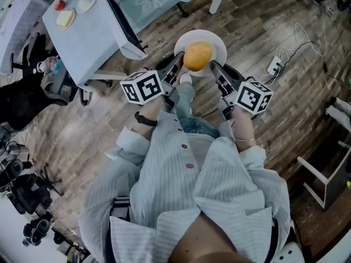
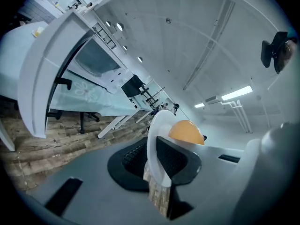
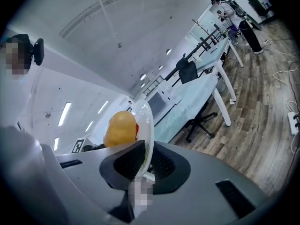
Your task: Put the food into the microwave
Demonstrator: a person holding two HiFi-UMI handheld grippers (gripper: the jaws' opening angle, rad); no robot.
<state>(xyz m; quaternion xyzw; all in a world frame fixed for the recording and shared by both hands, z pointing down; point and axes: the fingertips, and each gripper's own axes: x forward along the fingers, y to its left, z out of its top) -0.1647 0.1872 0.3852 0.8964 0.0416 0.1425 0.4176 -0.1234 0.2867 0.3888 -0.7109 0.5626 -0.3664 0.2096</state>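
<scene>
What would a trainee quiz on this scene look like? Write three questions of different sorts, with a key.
1. True or false: the white plate is empty.
2. Which grips the plate's rim? A) the left gripper only. B) the right gripper only. C) both, on opposite sides.
3. Fill in: the round food on the plate is ___ in colour.

Key: 1 false. 2 C. 3 orange.
</scene>
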